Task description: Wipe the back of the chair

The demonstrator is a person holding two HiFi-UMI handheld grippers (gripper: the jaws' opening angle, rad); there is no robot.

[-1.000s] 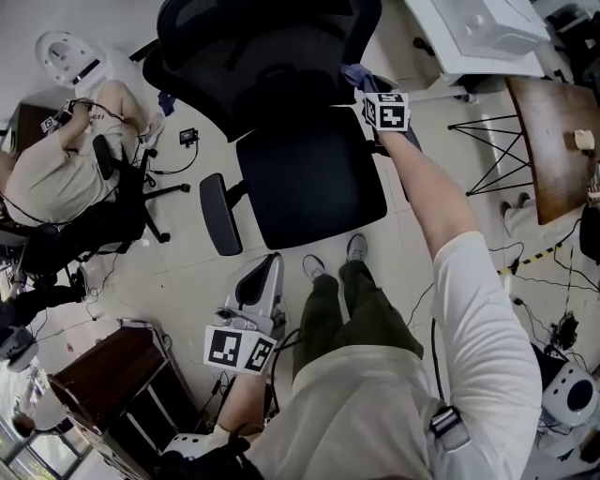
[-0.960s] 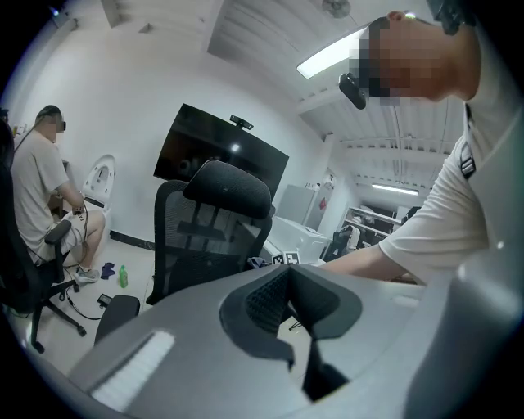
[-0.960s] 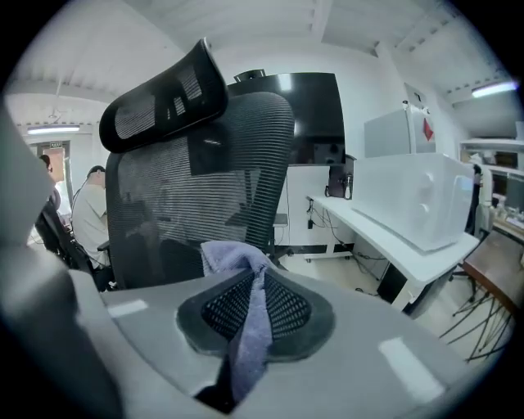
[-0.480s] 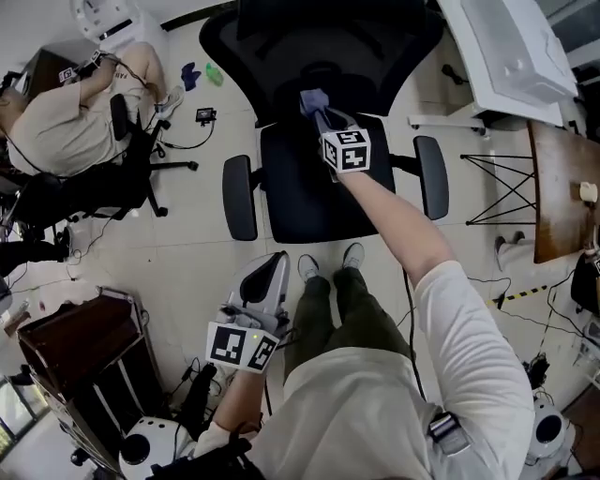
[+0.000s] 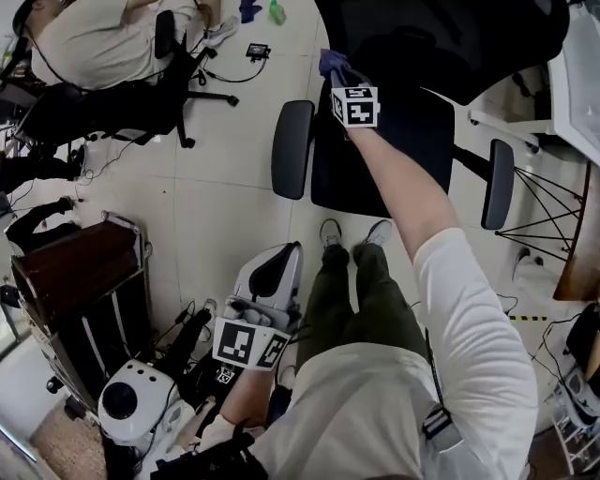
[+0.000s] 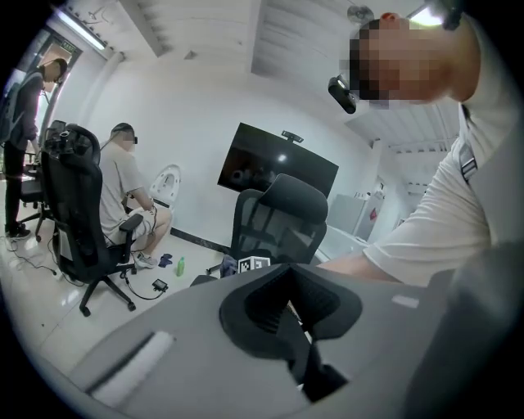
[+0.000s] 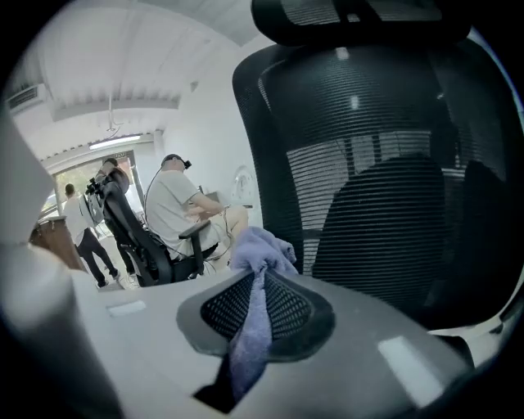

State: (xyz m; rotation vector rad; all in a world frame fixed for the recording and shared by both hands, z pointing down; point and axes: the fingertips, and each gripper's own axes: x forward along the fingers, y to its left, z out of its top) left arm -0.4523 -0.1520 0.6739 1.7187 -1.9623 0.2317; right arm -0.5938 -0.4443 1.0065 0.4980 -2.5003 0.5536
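Right now the right gripper is clamped on a blue-purple cloth. Jaws pinch it at mid-length, a bunched wad sticks out past the tips, and the rest trails back btwn them. In the head view the arm is stretched fwd, w/ the cloth up at the black office chair, by the view's-left edge of its mesh backrest. Whether cloth & mesh touch, can't tell; in the right gripper view the wad sits just beside the backrest's edge. The chair faces the person: seat near, backrest far, an armrest on either side, headrest on top.

The left gripper is held low by the person's legs, well apart from the chair. Its jaws are together w/ nothing btwn them, and it points fwd toward the chair.

Bkgd: another person sits on a 2nd chair at top left of the head view, w/ a green bottle on the floor near them.
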